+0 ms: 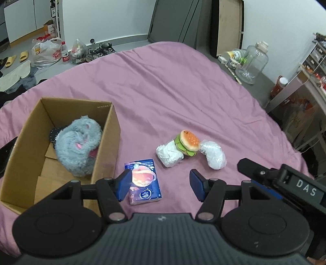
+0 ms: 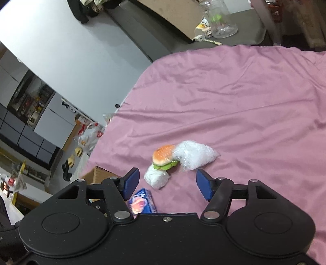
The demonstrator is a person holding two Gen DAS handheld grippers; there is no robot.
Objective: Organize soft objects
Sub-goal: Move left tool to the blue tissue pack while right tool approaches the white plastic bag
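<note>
In the left wrist view the left gripper [image 1: 160, 184] is spread wide and holds nothing. Its left blue pad overlaps the blue tissue pack [image 1: 143, 181] at lower centre. The cardboard box [image 1: 106, 142] at left contains a grey plush toy [image 1: 78, 145]. Right of centre on the pink sheet [image 1: 163, 85], the burger toy [image 1: 188, 142] touches a white wrapped bundle [image 1: 169, 152] and a clear plastic bag [image 1: 214, 155]. The right gripper [image 2: 168, 184] is also wide apart, empty, just below these three in its own view.

A pink bedsheet [image 1: 173, 81] fronts white walls [image 1: 106, 18] and a cluttered grey floor [image 1: 40, 71].
</note>
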